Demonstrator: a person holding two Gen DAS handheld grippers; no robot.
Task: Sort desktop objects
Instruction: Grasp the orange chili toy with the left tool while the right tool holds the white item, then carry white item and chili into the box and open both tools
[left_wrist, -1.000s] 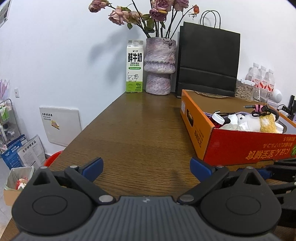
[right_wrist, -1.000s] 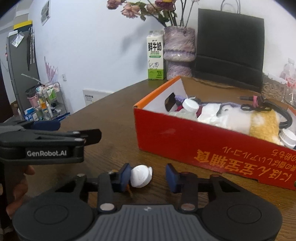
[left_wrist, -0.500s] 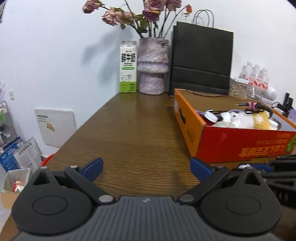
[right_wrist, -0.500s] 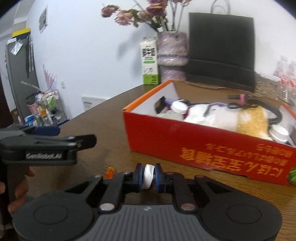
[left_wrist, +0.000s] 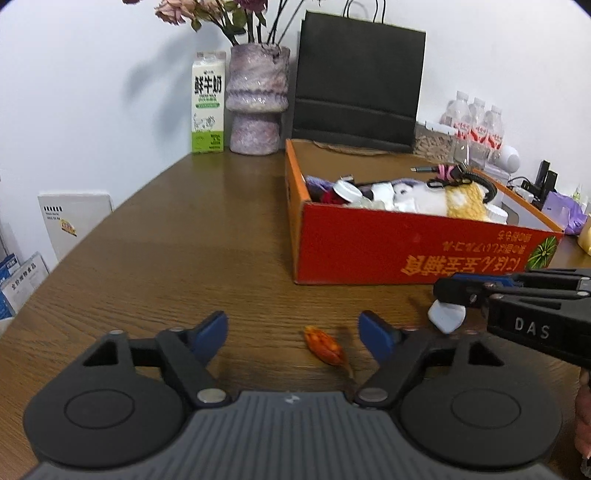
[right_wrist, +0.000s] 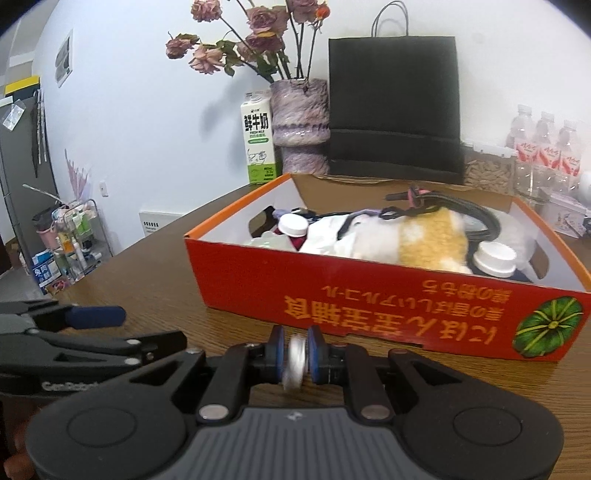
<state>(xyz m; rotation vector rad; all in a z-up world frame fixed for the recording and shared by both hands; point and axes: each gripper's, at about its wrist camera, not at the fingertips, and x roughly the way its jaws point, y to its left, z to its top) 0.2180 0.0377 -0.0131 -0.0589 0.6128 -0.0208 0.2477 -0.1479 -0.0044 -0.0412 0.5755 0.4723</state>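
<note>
A small orange bud (left_wrist: 323, 345) lies on the brown table (left_wrist: 184, 258), between the blue pads of my left gripper (left_wrist: 293, 332). Its jaws are closing and the pads stand apart from the bud. My right gripper (right_wrist: 295, 354) is shut on a small white object (right_wrist: 295, 360), held just above the table in front of the red cardboard box (right_wrist: 369, 295). In the left wrist view the right gripper (left_wrist: 448, 291) comes in from the right with the white object (left_wrist: 447, 315) hanging under its tips. The left gripper (right_wrist: 140, 328) shows at the left of the right wrist view.
The red box (left_wrist: 406, 251) holds a plush toy, white caps and a black cable. At the back stand a milk carton (left_wrist: 208, 103), a vase of dried roses (left_wrist: 256, 107), a black paper bag (left_wrist: 358, 85) and water bottles (left_wrist: 476, 122). The table edge runs along the left.
The right gripper closed on the white object and carried it toward the box. The left gripper swung right, the orange bud came between its fingers, and its jaws narrowed.
</note>
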